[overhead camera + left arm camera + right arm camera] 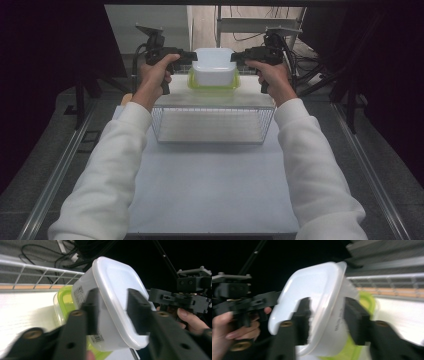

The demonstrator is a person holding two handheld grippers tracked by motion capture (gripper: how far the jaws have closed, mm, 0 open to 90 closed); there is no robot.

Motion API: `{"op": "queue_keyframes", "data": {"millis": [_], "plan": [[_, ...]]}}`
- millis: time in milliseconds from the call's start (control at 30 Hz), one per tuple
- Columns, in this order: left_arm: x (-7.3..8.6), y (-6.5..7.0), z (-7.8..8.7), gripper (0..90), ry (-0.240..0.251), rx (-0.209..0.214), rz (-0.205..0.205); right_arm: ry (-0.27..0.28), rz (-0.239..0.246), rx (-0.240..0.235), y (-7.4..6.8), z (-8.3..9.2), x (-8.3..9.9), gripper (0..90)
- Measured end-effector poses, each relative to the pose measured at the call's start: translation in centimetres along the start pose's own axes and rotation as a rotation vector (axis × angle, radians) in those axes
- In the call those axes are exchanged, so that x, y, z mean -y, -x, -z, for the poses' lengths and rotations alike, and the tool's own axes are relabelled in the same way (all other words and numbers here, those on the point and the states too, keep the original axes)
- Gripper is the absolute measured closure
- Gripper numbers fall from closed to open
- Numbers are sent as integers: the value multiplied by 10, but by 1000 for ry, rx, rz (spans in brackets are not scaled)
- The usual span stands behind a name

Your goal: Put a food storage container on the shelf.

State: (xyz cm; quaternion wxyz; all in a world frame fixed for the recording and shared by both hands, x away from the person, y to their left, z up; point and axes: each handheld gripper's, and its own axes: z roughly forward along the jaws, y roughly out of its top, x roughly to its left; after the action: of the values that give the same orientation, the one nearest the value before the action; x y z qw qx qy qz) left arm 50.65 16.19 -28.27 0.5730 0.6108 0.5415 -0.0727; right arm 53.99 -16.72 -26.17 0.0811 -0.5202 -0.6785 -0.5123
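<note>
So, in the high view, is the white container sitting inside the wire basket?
No, the white container rests on the green-rimmed container beyond the far edge of the wire basket, on the table past it.

Both sleeved forearms reach forward, about level with each other. The left claw (191,56) and right claw (235,56) point inward at one another from either side of the white tub (215,65). Each claw's jaws straddle the tub's rim, parted with a gap showing, not clamped
</note>
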Motion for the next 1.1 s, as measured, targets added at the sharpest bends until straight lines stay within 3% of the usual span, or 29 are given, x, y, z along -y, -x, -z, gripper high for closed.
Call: {"op": "queue_keyframes", "data": {"millis": [33,100,167,500,833,1100], "plan": [[0,0,0,521,0,0,0,0,0,0,0,0,0,514],[1,1,2,452,22,-8,-42,43,50,-1,-1,5,0,432],[1,1,5,393,35,-11,-57,72,86,-3,-2,11,1,394],[11,9,30,318,81,-3,-141,116,223,-42,-2,33,16,325],[27,17,37,288,55,-23,-200,117,287,-52,-1,43,31,306],[51,20,54,280,62,-37,-242,128,329,-73,-2,63,56,305]]}}
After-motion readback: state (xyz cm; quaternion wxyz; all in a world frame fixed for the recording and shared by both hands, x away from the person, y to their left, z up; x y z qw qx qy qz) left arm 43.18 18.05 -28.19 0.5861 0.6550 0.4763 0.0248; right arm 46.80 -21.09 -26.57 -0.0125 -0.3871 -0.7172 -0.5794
